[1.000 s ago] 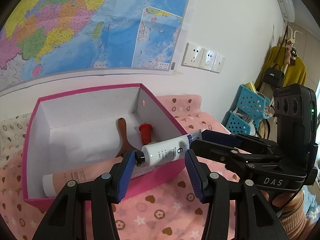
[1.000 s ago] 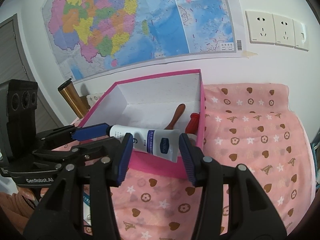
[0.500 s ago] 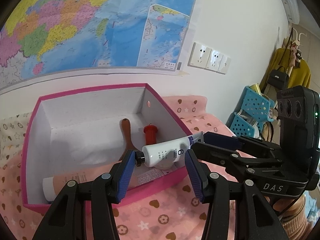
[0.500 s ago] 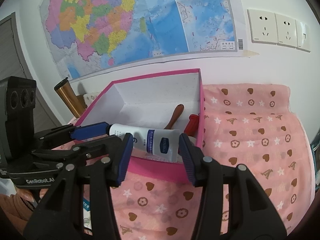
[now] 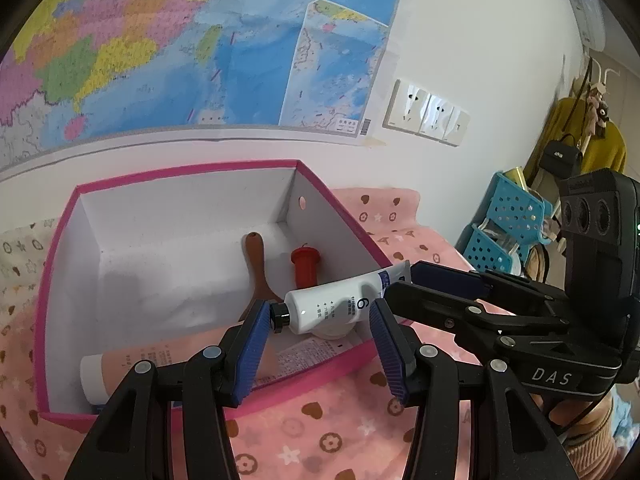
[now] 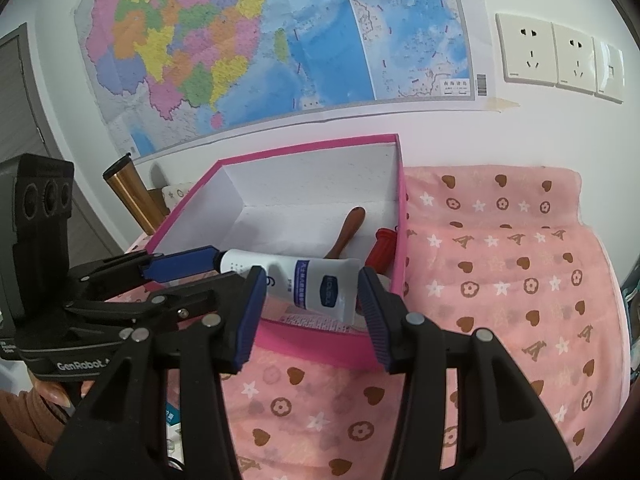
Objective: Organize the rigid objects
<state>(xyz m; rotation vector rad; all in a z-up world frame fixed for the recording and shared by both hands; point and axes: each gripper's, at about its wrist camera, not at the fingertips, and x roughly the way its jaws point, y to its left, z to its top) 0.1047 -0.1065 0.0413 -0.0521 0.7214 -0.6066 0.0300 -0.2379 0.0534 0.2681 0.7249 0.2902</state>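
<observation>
A wall map [image 6: 280, 40] hangs above a bench covered with a pink heart-print cloth [image 6: 500, 280]. On the cloth stands an open pink box [image 5: 188, 170] with a white interior.

Right claw [image 6: 310, 308]: housing marked "DAS". Left claw [image 5: 318, 336]: housing marked "GenRobot". The jaws of both stand partly spread.

A white tube [image 5: 332, 304], printed "6" with a blue label, hangs level over the box's near wall, across both my claws. Its black cap touches my left claw's left pad and its crimped end lies at my right claw. I cannot tell which claw bears it.

Inside the box lie a pink tube [image 5: 160, 356], a wooden-handled brush [image 5: 256, 264] and a red ribbed handle [image 5: 306, 266].

Nearby are blue baskets [image 5: 504, 228], a copper tumbler [image 6: 128, 196] and wall sockets [image 6: 556, 56].
</observation>
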